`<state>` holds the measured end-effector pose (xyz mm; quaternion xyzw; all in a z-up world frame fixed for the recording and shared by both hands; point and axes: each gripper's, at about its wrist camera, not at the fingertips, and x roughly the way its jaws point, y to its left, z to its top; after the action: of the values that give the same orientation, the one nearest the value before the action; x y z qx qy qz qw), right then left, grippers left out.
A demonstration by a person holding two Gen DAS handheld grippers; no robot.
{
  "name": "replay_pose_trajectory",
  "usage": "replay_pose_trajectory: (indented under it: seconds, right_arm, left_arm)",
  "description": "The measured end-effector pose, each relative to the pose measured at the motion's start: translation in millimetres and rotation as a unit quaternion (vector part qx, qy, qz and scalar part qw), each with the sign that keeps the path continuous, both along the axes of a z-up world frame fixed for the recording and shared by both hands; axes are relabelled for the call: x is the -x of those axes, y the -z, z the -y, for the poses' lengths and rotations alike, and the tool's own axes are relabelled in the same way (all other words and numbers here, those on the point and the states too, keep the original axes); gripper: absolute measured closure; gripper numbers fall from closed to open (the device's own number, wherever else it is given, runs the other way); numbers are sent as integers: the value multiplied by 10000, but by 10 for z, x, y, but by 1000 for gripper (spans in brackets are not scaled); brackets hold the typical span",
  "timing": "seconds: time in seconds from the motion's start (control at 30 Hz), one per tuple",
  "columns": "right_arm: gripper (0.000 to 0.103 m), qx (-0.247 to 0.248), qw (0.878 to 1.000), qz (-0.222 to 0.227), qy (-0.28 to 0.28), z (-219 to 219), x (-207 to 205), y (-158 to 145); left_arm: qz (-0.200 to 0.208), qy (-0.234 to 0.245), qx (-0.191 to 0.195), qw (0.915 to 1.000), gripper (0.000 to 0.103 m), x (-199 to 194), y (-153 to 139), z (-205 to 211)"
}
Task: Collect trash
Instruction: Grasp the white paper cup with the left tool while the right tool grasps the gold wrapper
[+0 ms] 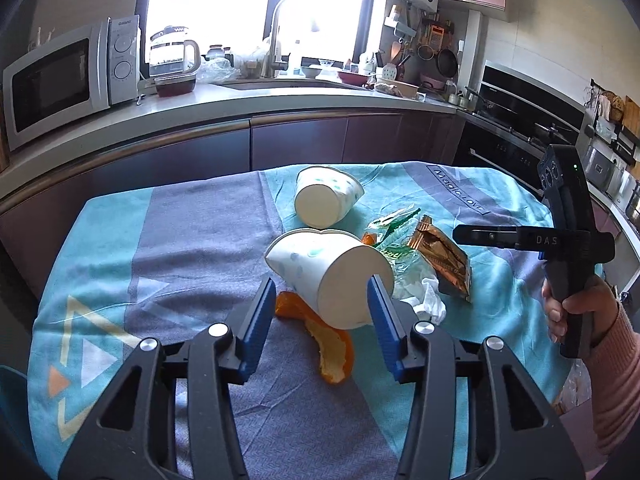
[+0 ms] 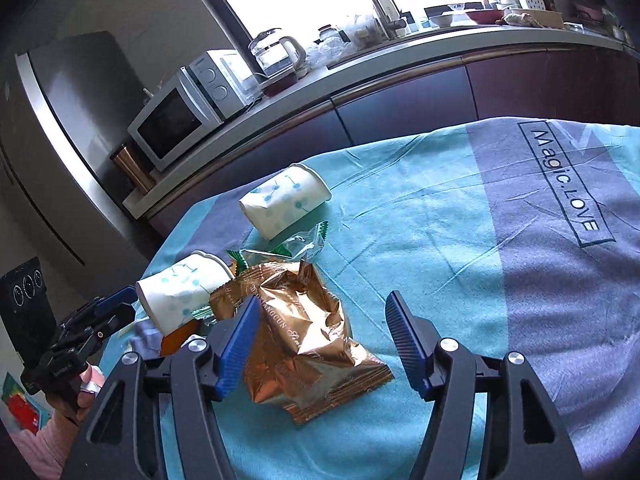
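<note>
Trash lies on a teal and grey cloth (image 1: 180,240). My left gripper (image 1: 322,288) is open, its blue pads on either side of the base of a tipped white paper cup (image 1: 328,268); that cup also shows in the right wrist view (image 2: 180,292). Orange peel (image 1: 332,352) lies under it. A second tipped cup (image 1: 326,196) (image 2: 284,204) lies farther back. My right gripper (image 2: 324,308) is open over a crumpled gold wrapper (image 2: 308,332) (image 1: 444,264). A clear green-edged wrapper (image 1: 390,226) (image 2: 296,246) and a white tissue (image 1: 428,300) lie between.
A kitchen counter (image 1: 240,96) runs behind the table with a microwave (image 1: 68,76), a glass kettle (image 1: 172,54) and a sink. An oven (image 1: 520,120) is at the right. The cloth's right part bears printed lettering (image 2: 568,184).
</note>
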<state>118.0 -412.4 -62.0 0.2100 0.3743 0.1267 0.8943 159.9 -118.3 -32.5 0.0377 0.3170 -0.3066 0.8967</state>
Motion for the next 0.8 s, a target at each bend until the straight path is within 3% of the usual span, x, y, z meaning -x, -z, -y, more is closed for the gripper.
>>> replay_pose_trajectory:
  seconds: [0.1, 0.27, 0.33, 0.37, 0.5, 0.8]
  right_arm:
    - [38, -105, 9998, -113, -152, -1, -65, 65]
    - [36, -361, 9975, -261, -547, -59, -102, 160]
    - [37, -400, 9966, -267, -673, -93, -77, 156]
    - [44, -404, 9964, -247, -707, -96, -60, 150]
    - [57, -421, 9959, -236, -762, -148, 36, 137]
    - [62, -585, 9966, 156, -561, -129, 337, -40]
  left_arm:
    - [-70, 15, 8, 10000, 63, -37, 46, 17]
    - [-241, 54, 100, 9996, 86, -93, 109, 12]
    - [-251, 40, 97, 9996, 92, -91, 125, 5]
    - [-253, 53, 121, 9996, 95, -83, 125, -4]
    - [-221, 75, 183, 9996, 97, -26, 106, -40]
    - [50, -34, 299, 9995, 98, 215, -68, -268]
